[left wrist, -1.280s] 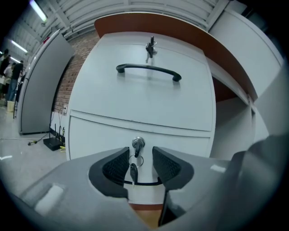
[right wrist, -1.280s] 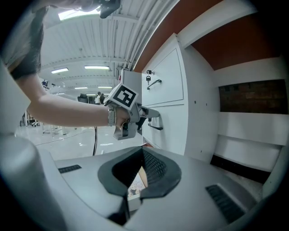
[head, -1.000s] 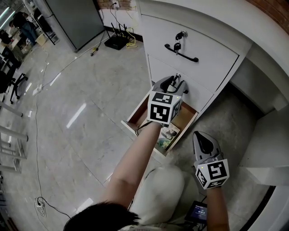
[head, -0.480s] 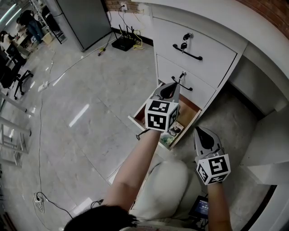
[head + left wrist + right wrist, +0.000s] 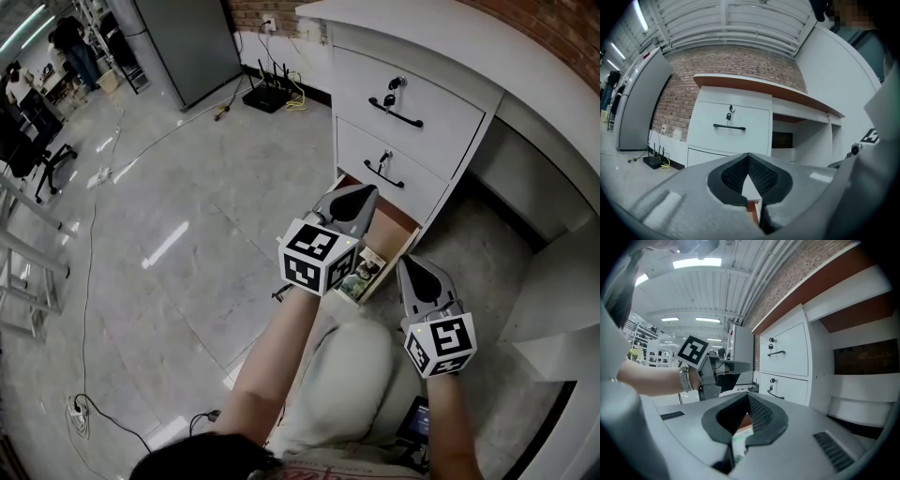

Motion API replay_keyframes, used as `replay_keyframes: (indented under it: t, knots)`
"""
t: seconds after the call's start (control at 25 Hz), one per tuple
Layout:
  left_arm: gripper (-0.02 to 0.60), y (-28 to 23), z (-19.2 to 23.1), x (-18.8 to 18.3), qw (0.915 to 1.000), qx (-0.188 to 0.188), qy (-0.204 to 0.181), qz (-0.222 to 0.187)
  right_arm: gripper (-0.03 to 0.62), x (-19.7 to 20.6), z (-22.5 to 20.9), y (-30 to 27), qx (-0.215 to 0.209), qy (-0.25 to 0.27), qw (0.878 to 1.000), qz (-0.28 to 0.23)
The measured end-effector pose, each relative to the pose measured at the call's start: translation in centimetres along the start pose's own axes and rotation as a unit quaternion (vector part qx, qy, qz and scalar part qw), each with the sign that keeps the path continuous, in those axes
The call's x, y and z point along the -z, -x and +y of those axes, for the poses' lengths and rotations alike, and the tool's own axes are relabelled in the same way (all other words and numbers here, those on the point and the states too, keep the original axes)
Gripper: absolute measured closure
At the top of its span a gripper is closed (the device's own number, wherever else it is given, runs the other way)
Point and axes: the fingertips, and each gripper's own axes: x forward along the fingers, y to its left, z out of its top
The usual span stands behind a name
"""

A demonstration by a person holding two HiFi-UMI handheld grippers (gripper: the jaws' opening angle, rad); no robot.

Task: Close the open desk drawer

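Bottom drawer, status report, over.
Left gripper jaws just closed, empty. Right gripper shut, empty. Wood-lined bottom desk drawer open, printed papers inside. Nothing seen blocking it.

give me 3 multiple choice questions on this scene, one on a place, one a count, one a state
1. Which drawer is open? A top B middle C bottom
2. How many closed drawers carry a black handle? A one B two C four
3. The jaws of the left gripper are: A shut, empty B wide apart C shut on a key
Answers: 1 C, the bottom drawer stands pulled out, wood showing. 2 B, the top drawer and middle drawer. 3 A, they have just closed, nothing between them.
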Motion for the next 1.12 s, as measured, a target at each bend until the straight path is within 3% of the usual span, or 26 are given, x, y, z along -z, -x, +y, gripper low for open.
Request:
replay_keyframes:
  t: [0.56, 0.8, 0.92, 1.12]
  knots:
    - [0.577, 7.1, -1.9, -2.6, 0.9988, 0.003, -0.005, -0.049, 0.585, -3.3, 1.9, 1.5, 0.004, -0.028, 0.999, -0.03]
    - [0.577, 8.8, -2.3, -1.4, 0.9991, 0.001, -0.027, -0.032, 0.585, -3.4, 2.8, 1.5, -0.004, -0.019, 0.999, -0.033]
    - [0.577, 9.4, -2.5, -0.9, 0.9992, 0.01, -0.004, -0.038, 0.585, -3.3, 3.2, 1.4, -0.007, -0.014, 0.999, -0.03]
    - [0.577, 10.1, -2.1, -0.2, 0.9991, 0.008, -0.004, -0.042, 0.585, -2.8, 3.3, 1.1, -0.012, -0.01, 1.0, -0.023]
